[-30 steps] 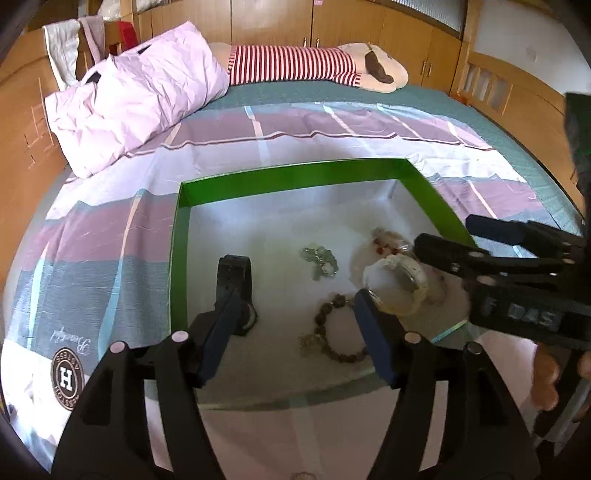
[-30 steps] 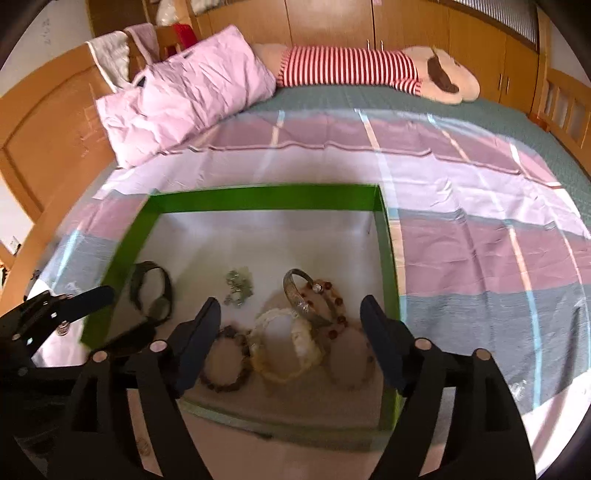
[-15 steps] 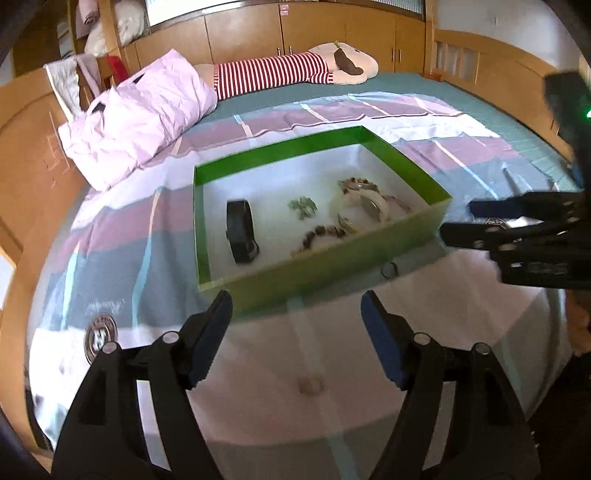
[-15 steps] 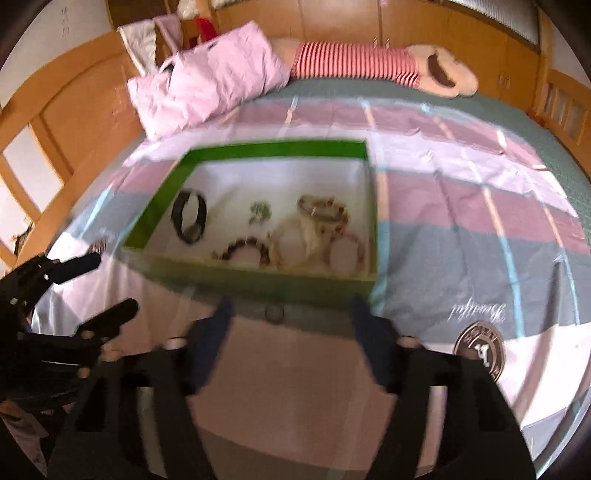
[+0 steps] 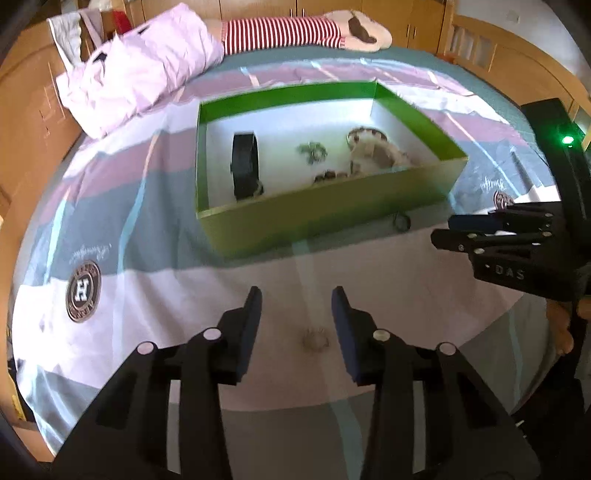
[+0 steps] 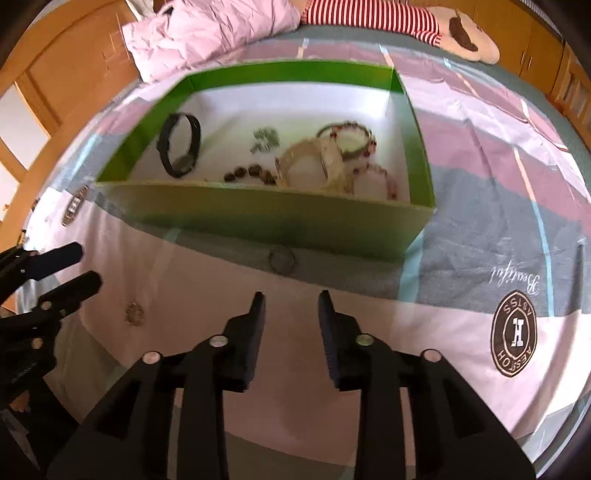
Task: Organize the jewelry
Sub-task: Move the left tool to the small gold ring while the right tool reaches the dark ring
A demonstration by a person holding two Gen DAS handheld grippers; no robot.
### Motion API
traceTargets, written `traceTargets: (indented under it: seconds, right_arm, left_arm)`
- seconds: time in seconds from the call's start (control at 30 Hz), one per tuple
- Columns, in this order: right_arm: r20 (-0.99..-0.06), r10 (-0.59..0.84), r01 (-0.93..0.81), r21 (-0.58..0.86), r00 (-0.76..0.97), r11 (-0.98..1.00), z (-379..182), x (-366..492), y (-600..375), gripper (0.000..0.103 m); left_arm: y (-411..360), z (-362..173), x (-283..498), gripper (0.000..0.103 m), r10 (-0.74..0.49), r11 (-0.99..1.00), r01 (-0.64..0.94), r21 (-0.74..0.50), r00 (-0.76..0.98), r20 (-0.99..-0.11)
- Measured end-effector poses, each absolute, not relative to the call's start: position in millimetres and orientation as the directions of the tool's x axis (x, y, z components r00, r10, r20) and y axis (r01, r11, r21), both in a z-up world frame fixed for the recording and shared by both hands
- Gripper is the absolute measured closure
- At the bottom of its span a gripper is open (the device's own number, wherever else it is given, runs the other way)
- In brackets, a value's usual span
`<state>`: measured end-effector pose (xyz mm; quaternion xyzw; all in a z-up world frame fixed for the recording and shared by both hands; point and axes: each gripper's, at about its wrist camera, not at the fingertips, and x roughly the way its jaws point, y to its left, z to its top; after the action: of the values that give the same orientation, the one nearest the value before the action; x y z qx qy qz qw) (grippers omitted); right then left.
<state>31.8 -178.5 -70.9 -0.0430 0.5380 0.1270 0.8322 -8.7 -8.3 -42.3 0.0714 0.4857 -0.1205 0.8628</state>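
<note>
A green box [image 5: 332, 216] [image 6: 258, 218] sits on the bed and holds a black watch [image 5: 243, 166] [image 6: 181, 144], a small green trinket [image 5: 312, 151] [image 6: 265, 140], a dark bead bracelet [image 6: 251, 173] and pale bangles [image 5: 373, 151] [image 6: 325, 158]. A small pale ring [image 5: 315, 339] [image 6: 134, 314] lies on the sheet just ahead of my left gripper [image 5: 295, 299], which is open and empty. A dark ring [image 5: 402, 221] [image 6: 282, 260] lies by the box's front wall, ahead of my right gripper [image 6: 290, 299], open and empty.
The bed has a striped pink, grey and white sheet with round logo patches [image 5: 83, 290] [image 6: 515, 350]. A pink duvet [image 5: 140, 66] and a striped plush toy [image 5: 295, 27] lie at the far end. Wooden bed rails and cupboards surround it.
Both grippers pulled back out of the box toward the near edge of the bed and dropped low over the sheet. Both jaws narrowed. The two loose rings came into view.
</note>
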Motion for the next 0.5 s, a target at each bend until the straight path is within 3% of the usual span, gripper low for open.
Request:
traceTargets:
  seconds: [0.03, 0.1, 0.13, 0.47, 0.5]
  right_arm:
    - [-0.91, 0.151, -0.265, 0.047, 0.386, 0.963, -75.3, 32.9, -175.7, 0.07]
    - [-0.915, 0.126, -0.269, 0.019, 0.384, 0.963, -82.5, 36.3, -171.1, 0.056]
    - [-0.912, 0.116, -0.265, 0.008, 0.394, 0.964, -85.5, 38.9, -169.2, 0.055]
    - [-0.878, 0.109, -0.257, -0.016, 0.466, 0.966, -99.3, 59.8, -148.6, 0.052]
    - [-0.877, 0.115, -0.266, -0.015, 0.467, 0.964, -98.7, 59.2, -147.5, 0.062]
  left_arm:
    - [-7.7, -45.0, -9.1, 0.063, -0.143, 0.959, 0.283, 0.001, 0.487, -0.861]
    - [-6.8, -52.8, -11.1, 0.062, -0.154, 0.955, 0.295, -0.013, 0.46, -0.875]
    - [-6.5, -57.5, -12.2, 0.062, -0.159, 0.954, 0.3, -0.021, 0.443, -0.883]
    - [-9.3, -74.1, -15.4, 0.051, -0.21, 0.938, 0.337, -0.08, 0.369, -0.905]
    - [-8.3, -76.2, -14.6, 0.051, -0.235, 0.935, 0.337, -0.112, 0.351, -0.907]
